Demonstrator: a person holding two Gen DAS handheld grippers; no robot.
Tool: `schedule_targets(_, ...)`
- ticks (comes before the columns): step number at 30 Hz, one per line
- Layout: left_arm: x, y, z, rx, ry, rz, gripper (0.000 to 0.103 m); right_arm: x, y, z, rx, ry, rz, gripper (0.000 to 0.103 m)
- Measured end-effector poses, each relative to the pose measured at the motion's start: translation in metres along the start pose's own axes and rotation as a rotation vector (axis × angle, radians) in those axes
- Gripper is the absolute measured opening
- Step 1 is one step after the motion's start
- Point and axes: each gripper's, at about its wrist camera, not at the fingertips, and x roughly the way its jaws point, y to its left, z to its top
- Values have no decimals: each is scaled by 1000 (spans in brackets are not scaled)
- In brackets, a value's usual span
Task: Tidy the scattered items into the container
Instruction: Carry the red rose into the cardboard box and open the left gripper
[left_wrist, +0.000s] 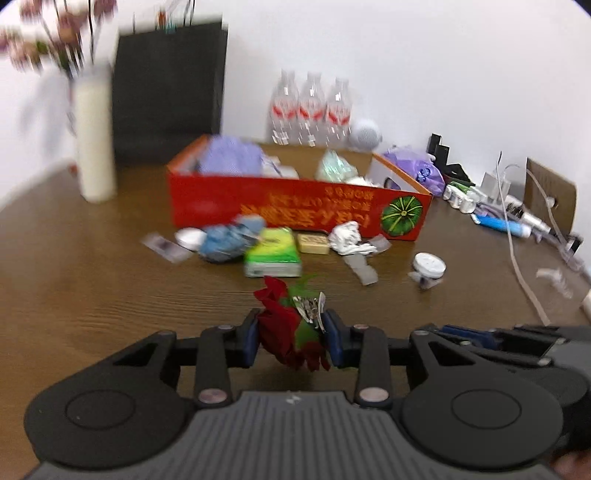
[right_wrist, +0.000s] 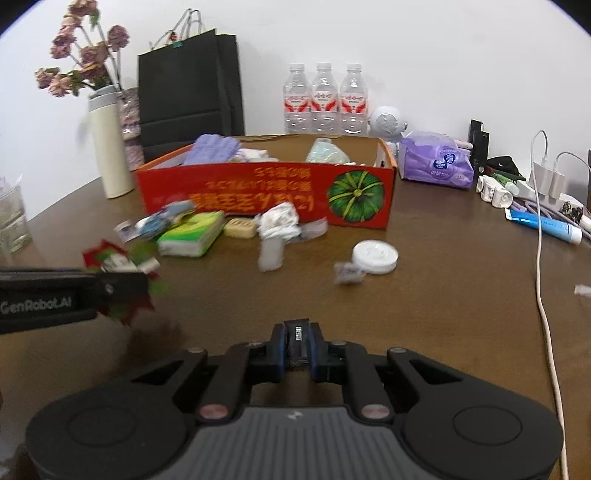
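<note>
My left gripper (left_wrist: 291, 332) is shut on a crumpled red and green wrapper (left_wrist: 282, 325), held just above the brown table; in the right wrist view this wrapper (right_wrist: 110, 258) shows blurred at the left. My right gripper (right_wrist: 298, 341) is shut on a small black block (right_wrist: 298, 336). The red cardboard box (left_wrist: 295, 206) (right_wrist: 258, 192) stands further back with cloths and packets inside. In front of it lie a green tissue pack (left_wrist: 271, 254) (right_wrist: 192, 240), a blue crumpled wrapper (left_wrist: 229, 240), a yellowish soap bar (right_wrist: 240, 228), crumpled white paper (right_wrist: 277, 221) and a white round lid (right_wrist: 375, 256).
A cream flask (right_wrist: 109, 147), a black paper bag (right_wrist: 188, 85) and three water bottles (right_wrist: 325, 99) stand behind the box. A purple wipes pack (right_wrist: 436, 162), chargers, a white cable (right_wrist: 543, 288) and a blue tube (right_wrist: 546, 227) crowd the right side.
</note>
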Motion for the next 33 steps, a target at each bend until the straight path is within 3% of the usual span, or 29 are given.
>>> schedule_targets(7,-53,17,-31,-44,-5,36,36,-51,21,-33,-8,-32,87,11)
schedule_targets(12,-66,22,-39,-68,-4,54,36,-82,27,-47,28,-150,92,11)
schedule_targets(17,-86,21,-36,-61,-71,39,36,-97,24,-47,56,-195,75,11)
schedule_targets(23,-82,25,-34,-100,-57,7,36,-103,20,-44,81,-226,51,11)
schedule_targets(27,-68,24,-7,-81,-123,-31,36,-98,12,-25,74,-260,44,11)
schedule_targets(33,-5,20,88,-17,-190,-50,36,-70,-19,56,61,-361,40,12)
